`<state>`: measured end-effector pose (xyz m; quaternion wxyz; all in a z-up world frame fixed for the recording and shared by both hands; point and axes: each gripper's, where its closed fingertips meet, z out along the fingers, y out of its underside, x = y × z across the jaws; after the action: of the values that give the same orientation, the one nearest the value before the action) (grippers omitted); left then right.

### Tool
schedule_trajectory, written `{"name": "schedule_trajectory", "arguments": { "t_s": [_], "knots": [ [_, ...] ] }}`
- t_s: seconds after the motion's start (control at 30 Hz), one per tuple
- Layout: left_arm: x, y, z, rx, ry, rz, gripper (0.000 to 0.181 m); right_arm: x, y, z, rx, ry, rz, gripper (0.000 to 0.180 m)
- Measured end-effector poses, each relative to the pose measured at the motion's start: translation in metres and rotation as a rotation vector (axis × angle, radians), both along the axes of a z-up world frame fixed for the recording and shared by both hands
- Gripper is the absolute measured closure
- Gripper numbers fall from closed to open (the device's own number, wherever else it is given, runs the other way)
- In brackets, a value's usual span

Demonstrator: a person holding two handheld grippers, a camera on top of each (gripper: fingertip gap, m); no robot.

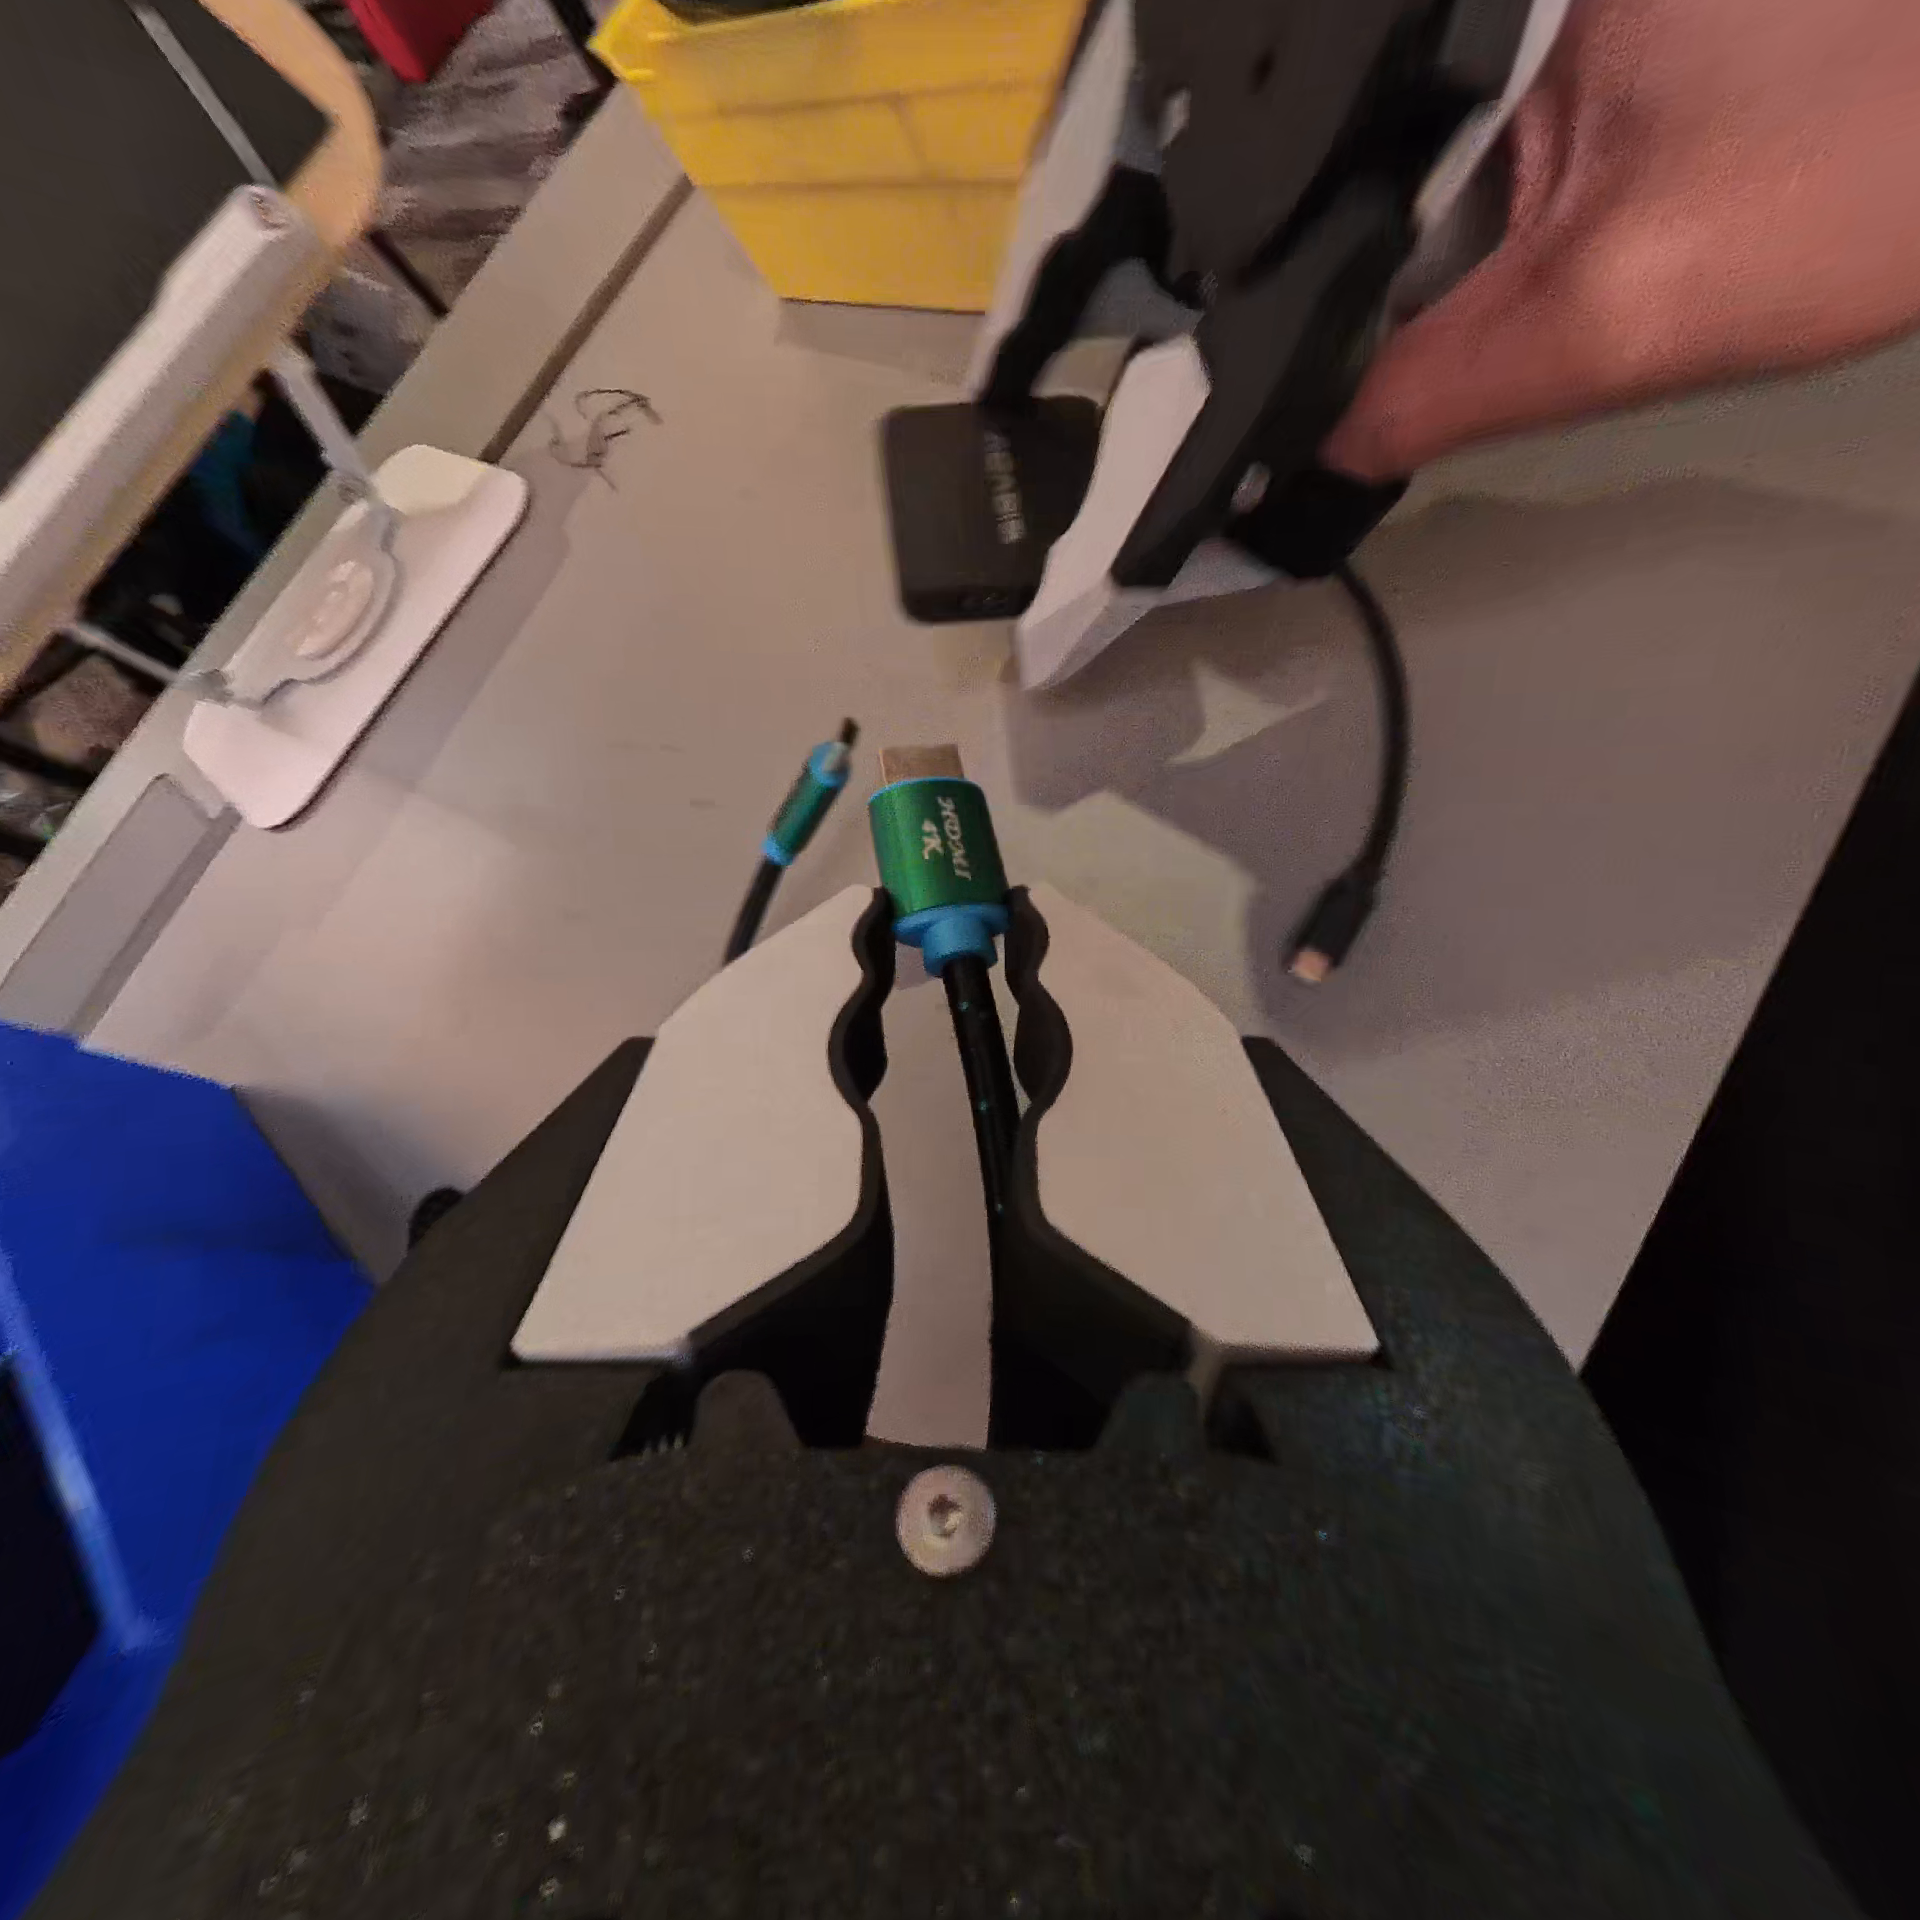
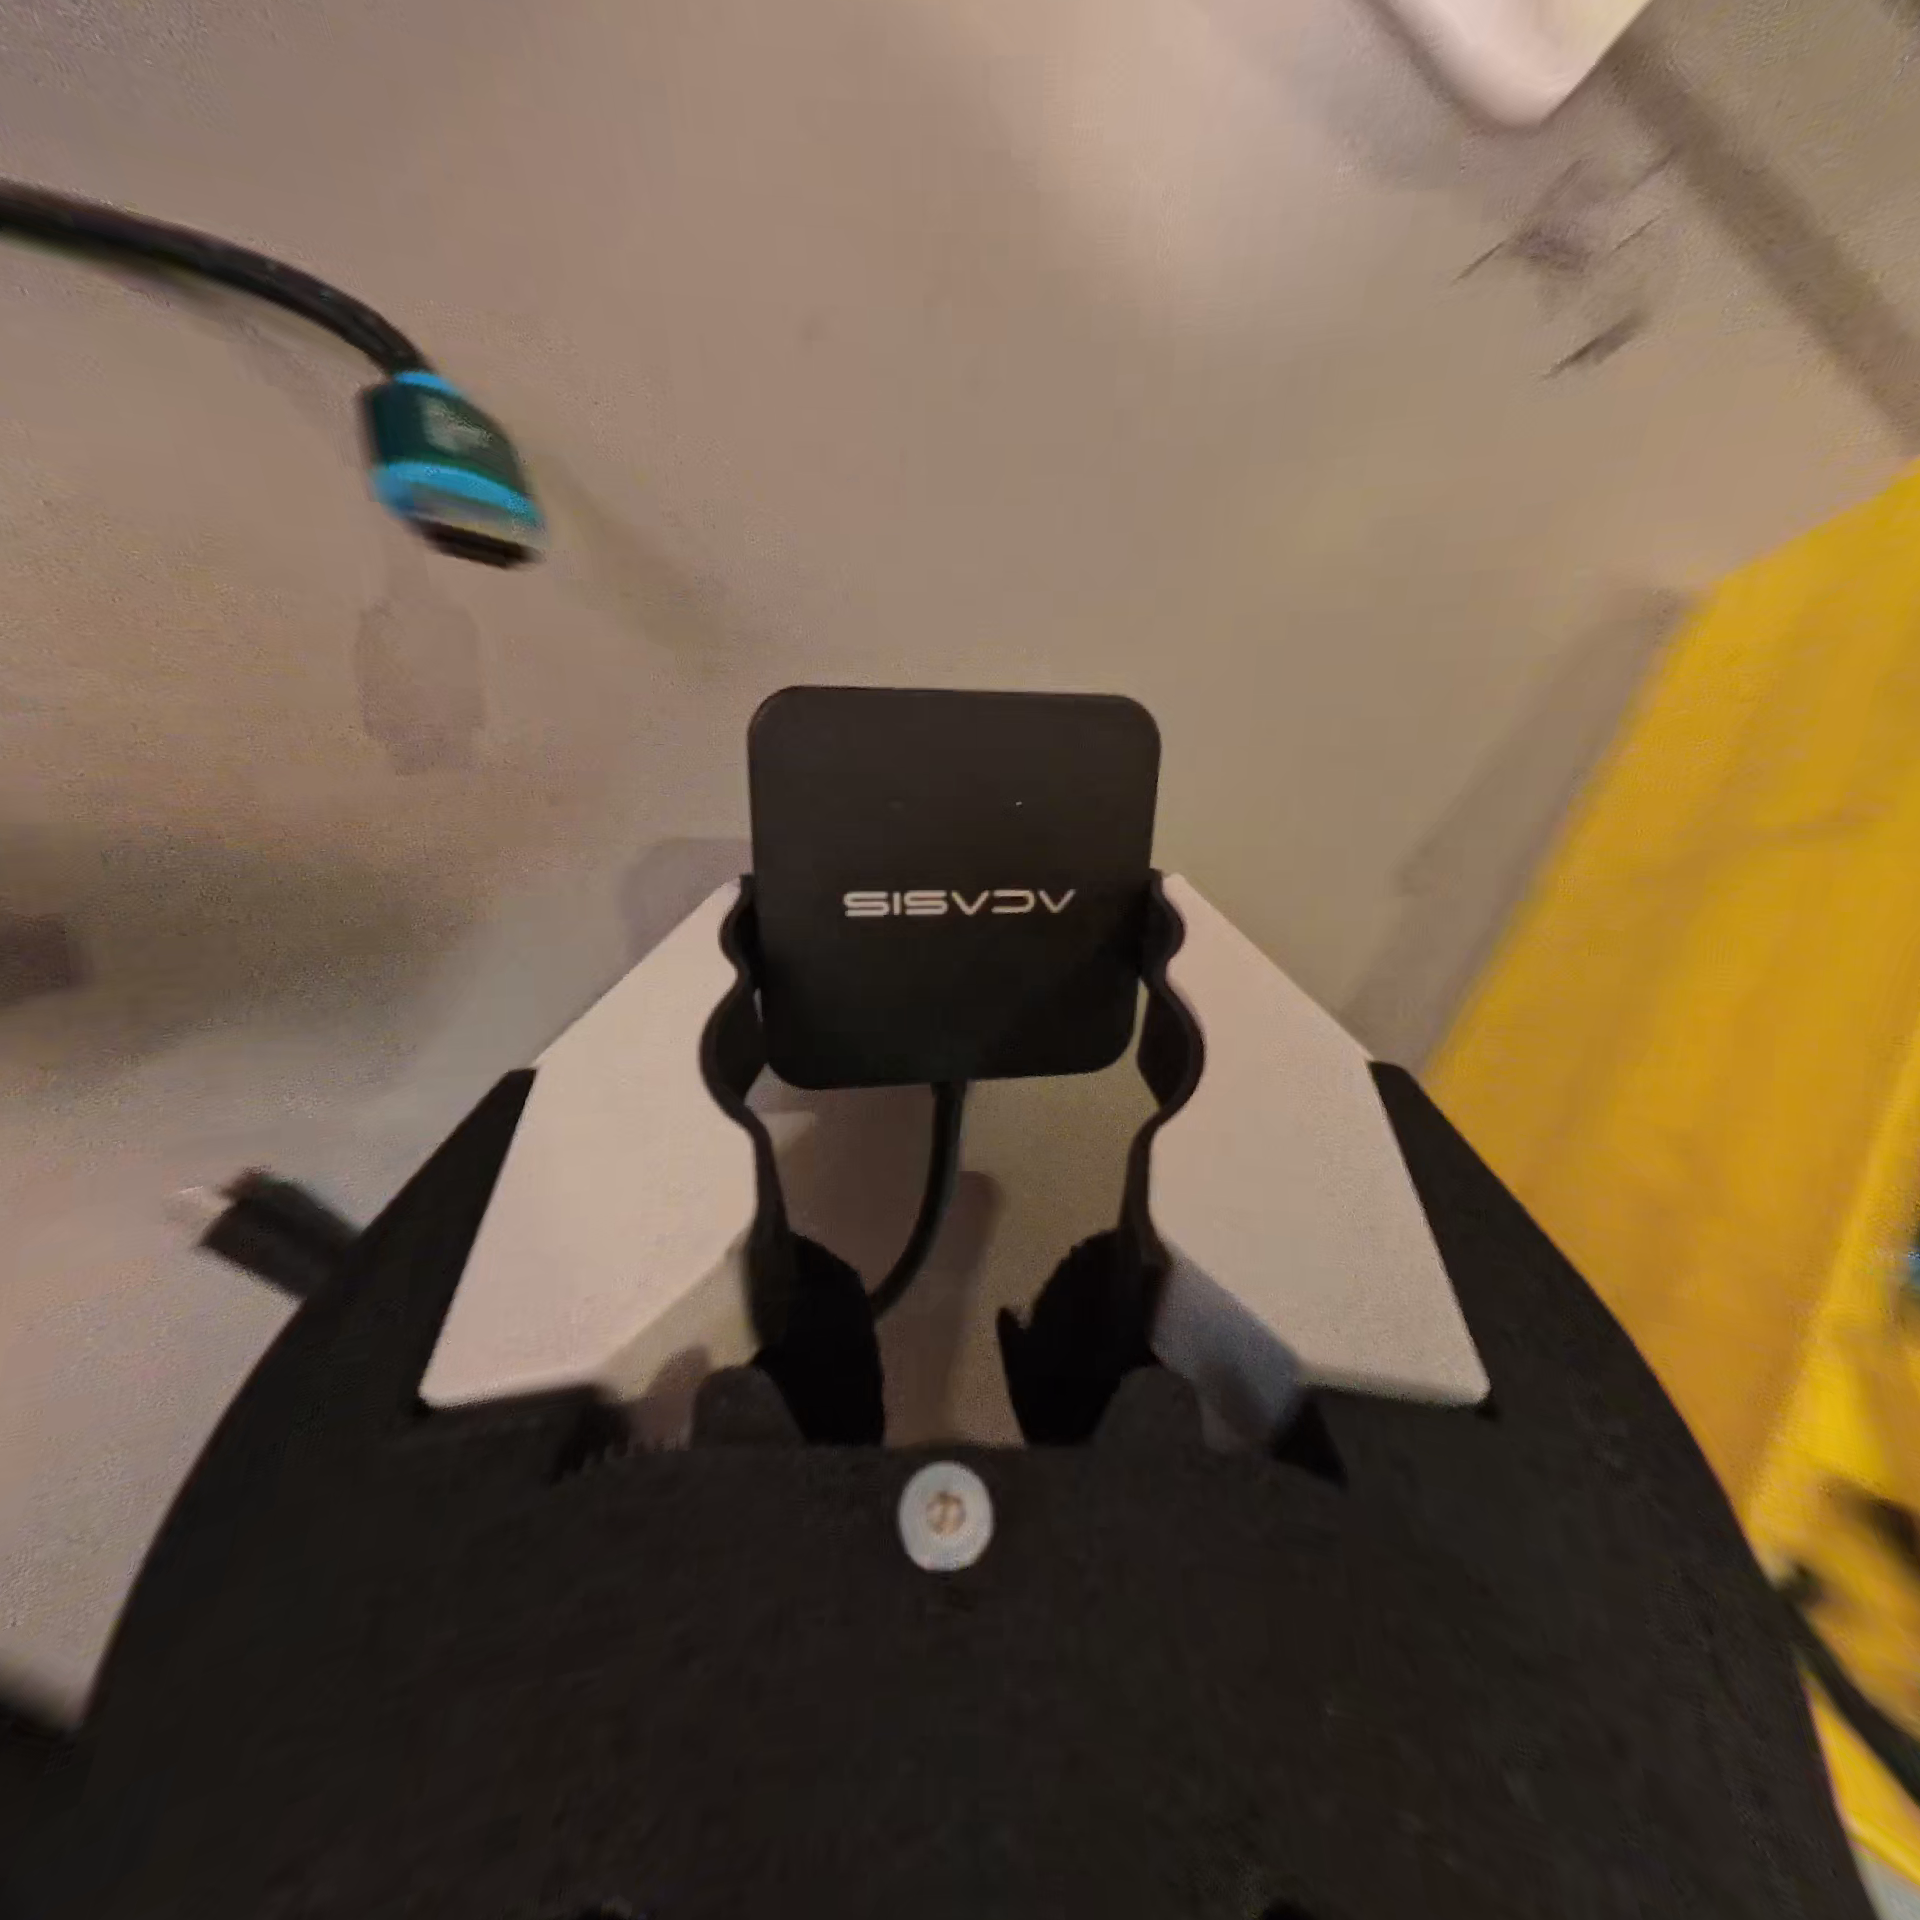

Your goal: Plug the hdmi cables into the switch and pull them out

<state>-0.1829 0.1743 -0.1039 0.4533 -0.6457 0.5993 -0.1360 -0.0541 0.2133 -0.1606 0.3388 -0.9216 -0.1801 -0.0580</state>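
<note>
Green metal-shelled HDMI plug (image 1: 928, 844) seemingly clamped in left hand-held gripper (image 1: 951, 914).

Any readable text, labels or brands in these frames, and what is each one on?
Not transcribing the wording, only where it stands:
green HDMI plug in the left gripper: pale lettering on the shell, legible.
black switch in the right gripper: one white brand line on top, legible.
second plug on the table: nothing readable.
pen scribble on the table: not words.
</note>
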Motion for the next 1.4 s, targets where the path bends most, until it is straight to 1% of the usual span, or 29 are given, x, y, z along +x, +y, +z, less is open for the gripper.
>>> {"name": "schedule_trajectory", "arguments": {
  "t_s": [0.03, 0.07, 0.13, 0.17, 0.3, 0.43, 0.5, 0.53, 0.6, 0.63, 0.7, 0.77, 0.8, 0.87, 0.9, 0.97, 1.07, 1.13, 1.23, 1.33, 1.4],
  "knots": [
    [-0.007, 0.003, 0.004, 0.003, -0.004, 0.016, 0.16, -0.009, -0.003, 0.002, -0.033, 0.221, 0.005, 0.107],
    [-0.011, 0.005, 0.006, -0.003, -0.022, 0.028, 0.16, -0.013, -0.002, 0.014, 0.004, 0.308, 0.01, 0.107],
    [-0.016, 0.006, 0.005, -0.036, -0.055, 0.037, 0.16, -0.008, -0.001, 0.024, 0.036, 0.168, 0.027, 0.107],
    [-0.017, 0.006, 0.004, -0.039, -0.063, 0.039, 0.16, -0.009, 0.0, 0.025, 0.029, 0.148, 0.03, 0.107],
    [-0.022, 0.004, 0.002, -0.028, -0.077, 0.057, 0.16, -0.007, 0.001, 0.027, 0.031, 0.162, 0.028, 0.107],
    [-0.031, -0.003, -0.006, -0.107, -0.167, 0.131, 0.16, -0.007, -0.002, 0.035, 0.051, 0.151, 0.039, 0.107],
    [-0.038, -0.006, -0.012, -0.116, -0.202, 0.183, 0.16, -0.002, -0.005, 0.052, 0.085, 0.136, 0.046, 0.107],
    [-0.04, -0.009, -0.013, -0.11, -0.198, 0.188, 0.16, 0.007, -0.005, 0.066, 0.109, 0.124, 0.035, 0.107],
    [-0.042, -0.01, -0.012, -0.072, -0.174, 0.172, 0.159, 0.039, -0.005, 0.111, 0.203, 0.12, -0.023, 0.107],
    [-0.044, -0.009, -0.01, -0.056, -0.172, 0.168, 0.159, 0.063, -0.004, 0.136, 0.254, 0.123, -0.072, 0.107],
    [-0.046, -0.009, -0.009, -0.082, -0.192, 0.161, 0.159, 0.123, 0.0, 0.182, 0.345, 0.128, -0.198, 0.107],
    [-0.047, -0.01, -0.009, -0.125, -0.225, 0.154, 0.159, 0.185, 0.014, 0.208, 0.387, 0.12, -0.319, 0.107],
    [-0.047, -0.009, -0.009, -0.139, -0.234, 0.153, 0.159, 0.217, 0.026, 0.217, 0.427, 0.081, -0.374, 0.107],
    [-0.046, -0.009, -0.012, -0.155, -0.24, 0.148, 0.159, 0.277, 0.053, 0.232, 0.558, 0.006, -0.489, 0.107],
    [-0.045, -0.009, -0.014, -0.162, -0.235, 0.142, 0.159, 0.298, 0.066, 0.225, 0.558, -0.012, -0.52, 0.107],
    [-0.043, -0.01, -0.018, -0.172, -0.225, 0.133, 0.159, 0.329, 0.088, 0.194, 0.477, -0.061, -0.586, 0.107],
    [-0.042, -0.012, -0.02, -0.171, -0.211, 0.124, 0.159, 0.339, 0.108, 0.14, 0.329, -0.125, -0.599, 0.107],
    [-0.042, -0.013, -0.021, -0.169, -0.206, 0.118, 0.159, 0.337, 0.109, 0.101, 0.177, -0.174, -0.596, 0.107],
    [-0.039, -0.013, -0.024, -0.19, -0.21, 0.113, 0.159, 0.323, 0.103, 0.047, -0.062, -0.127, -0.565, 0.107],
    [-0.031, -0.011, -0.023, -0.187, -0.217, 0.104, 0.159, 0.323, 0.094, 0.011, -0.212, -0.159, -0.561, 0.107],
    [-0.025, -0.01, -0.02, -0.175, -0.226, 0.09, 0.159, 0.32, 0.09, -0.016, -0.306, -0.137, -0.547, 0.107]
  ]
}}
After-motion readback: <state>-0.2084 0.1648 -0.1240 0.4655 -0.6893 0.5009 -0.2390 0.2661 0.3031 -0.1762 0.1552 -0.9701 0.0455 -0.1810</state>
